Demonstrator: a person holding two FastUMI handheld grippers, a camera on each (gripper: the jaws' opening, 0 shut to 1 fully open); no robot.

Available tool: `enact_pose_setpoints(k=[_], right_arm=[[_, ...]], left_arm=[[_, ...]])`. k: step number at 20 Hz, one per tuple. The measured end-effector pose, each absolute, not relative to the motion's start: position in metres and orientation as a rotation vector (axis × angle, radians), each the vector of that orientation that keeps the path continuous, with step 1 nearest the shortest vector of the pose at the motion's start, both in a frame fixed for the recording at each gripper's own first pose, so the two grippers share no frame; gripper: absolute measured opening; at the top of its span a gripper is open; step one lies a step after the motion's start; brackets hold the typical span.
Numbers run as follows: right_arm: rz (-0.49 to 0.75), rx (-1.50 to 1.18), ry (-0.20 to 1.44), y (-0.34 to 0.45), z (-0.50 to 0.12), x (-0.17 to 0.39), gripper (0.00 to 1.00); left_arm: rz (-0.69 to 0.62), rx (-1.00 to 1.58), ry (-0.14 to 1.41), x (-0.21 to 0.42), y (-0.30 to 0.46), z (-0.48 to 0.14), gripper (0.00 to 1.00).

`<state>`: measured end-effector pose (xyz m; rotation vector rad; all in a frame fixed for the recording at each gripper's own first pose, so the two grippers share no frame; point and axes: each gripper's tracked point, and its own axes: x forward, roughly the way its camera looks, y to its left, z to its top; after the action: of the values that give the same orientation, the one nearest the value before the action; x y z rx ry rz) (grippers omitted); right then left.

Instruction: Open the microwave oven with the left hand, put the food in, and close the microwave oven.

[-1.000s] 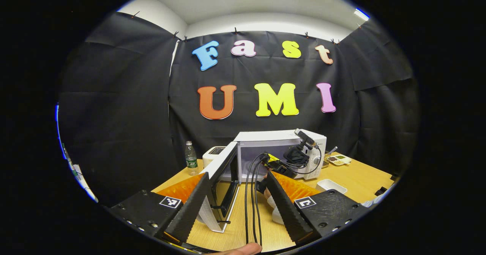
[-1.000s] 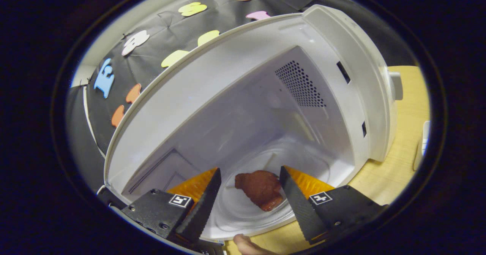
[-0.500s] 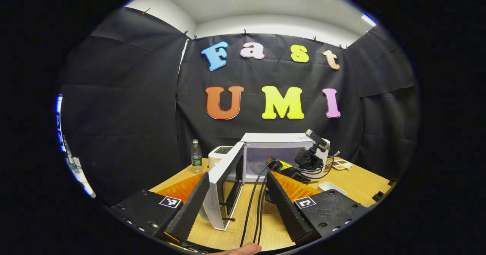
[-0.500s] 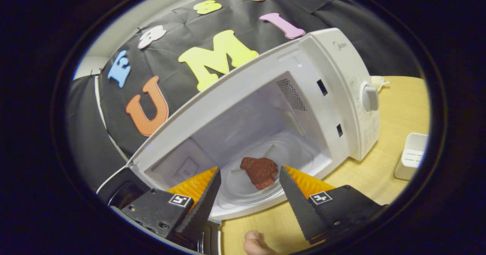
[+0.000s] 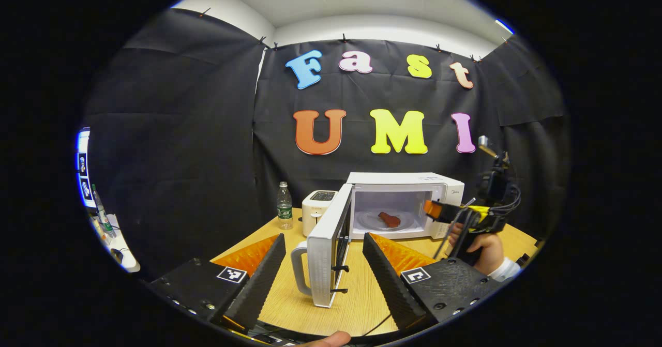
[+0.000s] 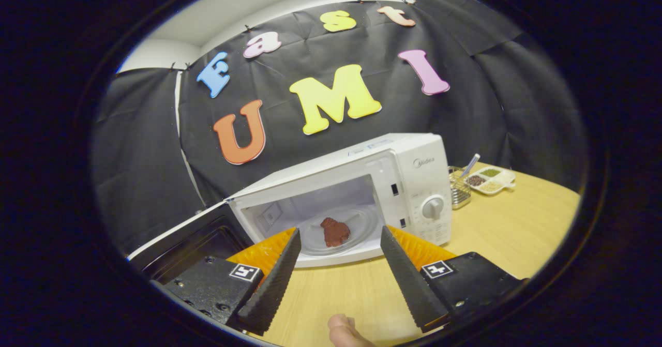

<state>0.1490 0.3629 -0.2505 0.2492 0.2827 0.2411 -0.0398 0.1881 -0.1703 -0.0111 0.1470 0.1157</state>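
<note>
On the glass plate inside the microwave [image 6: 362, 192] the food [image 6: 334, 231] now lies released, your right claw [image 6: 336, 264] backed out open and empty, so your open left claw [image 5: 323, 269] should swing the door [image 5: 328, 243] shut.

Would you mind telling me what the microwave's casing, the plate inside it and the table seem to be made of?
Microwave: the casing looks like white painted metal or plastic, smooth and slightly glossy; the pictures leave that open.
Plate: probably clear glass, since the pale oven floor shows through it and its rim catches light.
Table: light wood or wood-look laminate, with fine straight grain lines and a matte surface.
</note>
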Motion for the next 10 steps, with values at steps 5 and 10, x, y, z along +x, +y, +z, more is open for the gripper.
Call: enact_pose_setpoints(k=[5,10], right_arm=[[0.304,0.152,0.227,0.310,-0.178,0.087,0.98],[0.272,0.144,0.067,0.232,-0.101,0.027,0.98]], left_arm=[[0.111,0.023,0.096,-0.054,0.196,-0.153,0.92],[0.145,0.008,0.098,-0.072,0.211,-0.157,0.92]])
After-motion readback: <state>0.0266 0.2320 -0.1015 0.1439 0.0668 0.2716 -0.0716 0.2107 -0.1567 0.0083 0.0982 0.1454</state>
